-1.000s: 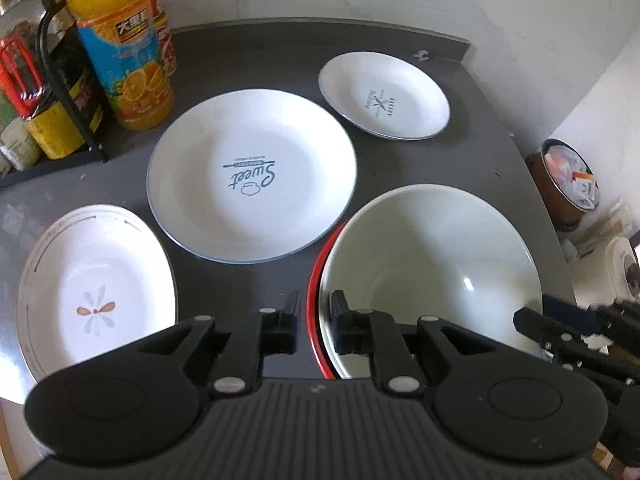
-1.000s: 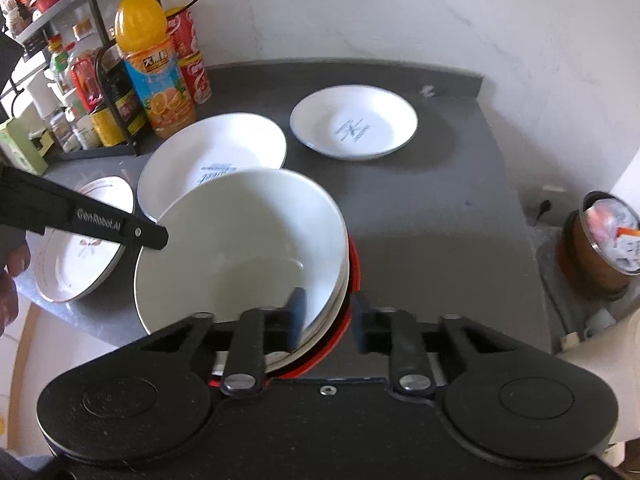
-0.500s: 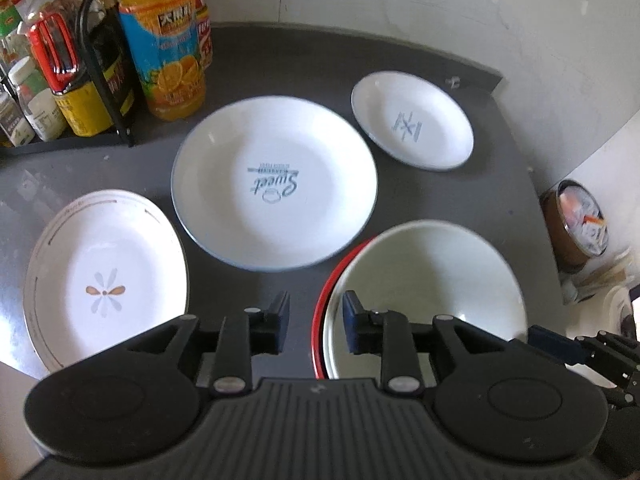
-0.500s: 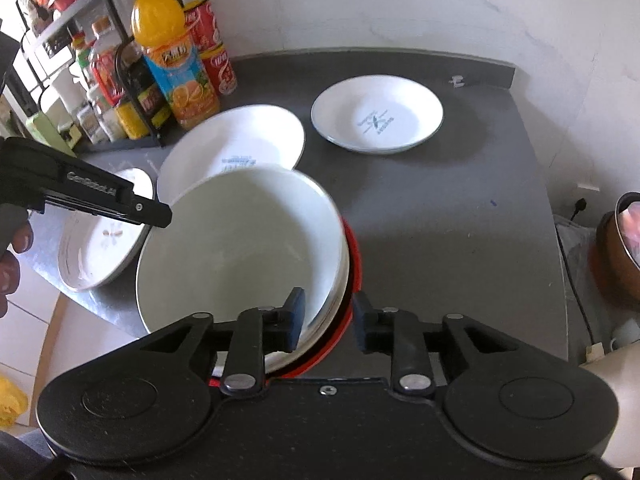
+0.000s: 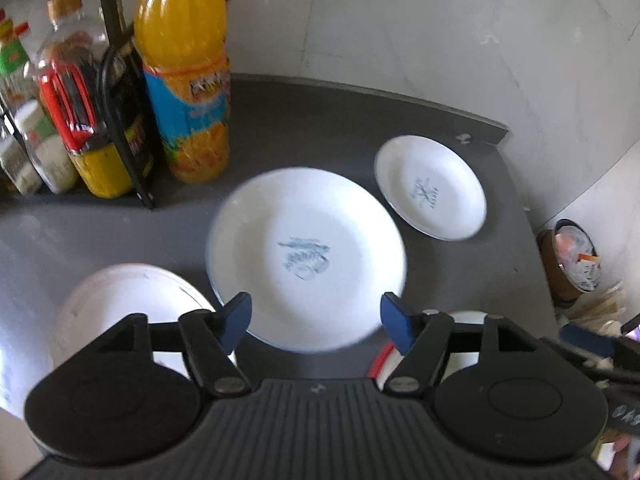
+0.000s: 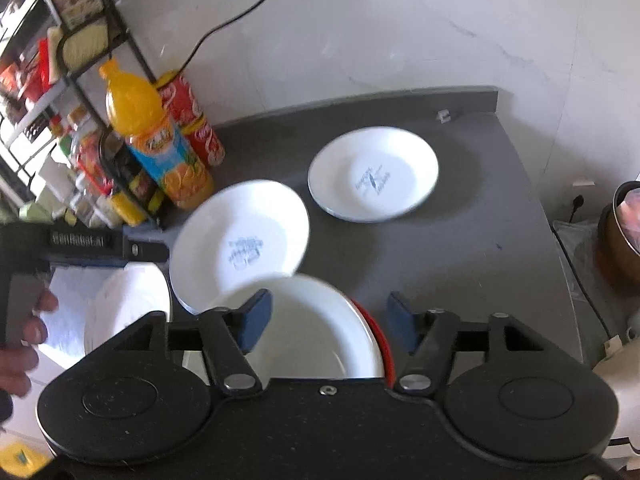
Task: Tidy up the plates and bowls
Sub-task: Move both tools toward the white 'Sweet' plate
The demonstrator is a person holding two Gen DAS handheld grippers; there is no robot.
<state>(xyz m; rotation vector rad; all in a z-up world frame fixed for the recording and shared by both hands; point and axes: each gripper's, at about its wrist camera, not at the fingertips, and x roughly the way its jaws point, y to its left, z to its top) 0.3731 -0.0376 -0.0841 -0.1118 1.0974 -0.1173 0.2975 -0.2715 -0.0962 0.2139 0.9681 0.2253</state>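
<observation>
Beside the tall orange juice bottle (image 5: 182, 68), your left gripper (image 5: 316, 318) and right gripper (image 6: 328, 320) hang wide-jawed and empty; next, grasp the large white printed plate (image 5: 306, 258) for stacking.

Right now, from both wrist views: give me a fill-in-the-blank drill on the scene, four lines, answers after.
1. Both tools, left and right, have jaws that are ____.
2. The white bowl sits in a dish with a ____ rim.
3. The juice bottle holds ____ liquid.
4. The small plate lies nearest the counter's ____ corner.

Answers: open; red; orange; back right
</observation>
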